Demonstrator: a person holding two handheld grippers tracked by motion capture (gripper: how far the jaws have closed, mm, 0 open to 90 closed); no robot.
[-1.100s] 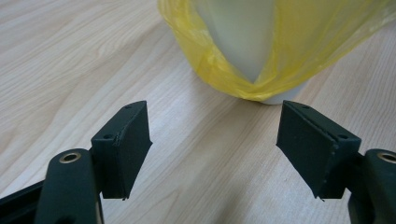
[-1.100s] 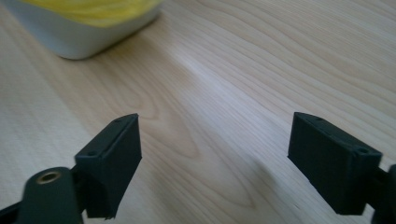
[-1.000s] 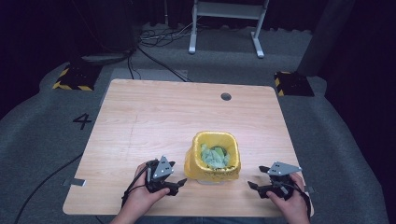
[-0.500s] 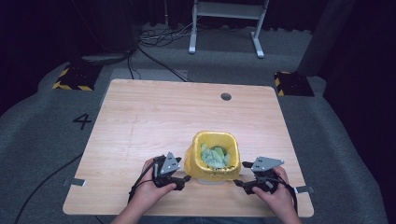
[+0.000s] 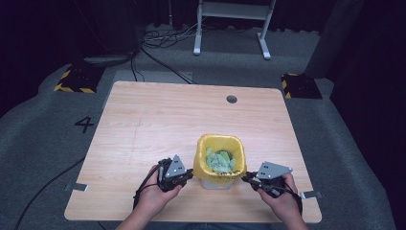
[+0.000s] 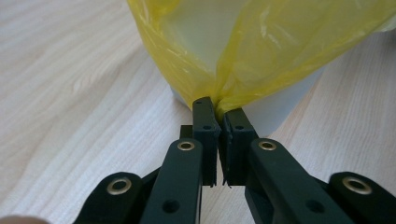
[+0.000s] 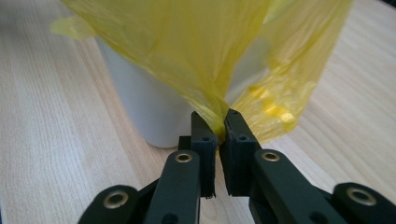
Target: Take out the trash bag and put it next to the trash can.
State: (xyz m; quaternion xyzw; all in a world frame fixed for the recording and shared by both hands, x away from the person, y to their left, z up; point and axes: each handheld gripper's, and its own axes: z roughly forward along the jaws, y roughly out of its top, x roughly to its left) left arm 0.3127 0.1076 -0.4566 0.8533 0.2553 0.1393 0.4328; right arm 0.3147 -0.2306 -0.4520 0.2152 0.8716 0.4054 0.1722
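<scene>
1. The bin liner (image 5: 220, 143) is bright yellow and half see-through; in the left gripper view it (image 6: 243, 56) shows the pale wall behind it.
2. The bin (image 7: 140, 112) under the liner is plain white-grey.
3. Inside the liner lies crumpled pale green waste (image 5: 219, 160).
4. The table (image 5: 158, 120) around the bin is light wood with a fine streaked grain; far from the bin it has a dark round hole (image 5: 231, 99).
5. The left gripper (image 6: 217, 121) and right gripper (image 7: 218, 126) are matt black with brass-coloured rivets; each carries a grey plate.
6. Beyond the table, the floor (image 5: 43, 143) is dark grey, with a black "4" (image 5: 84, 124) and black-and-yellow striped blocks (image 5: 74, 79).
</scene>
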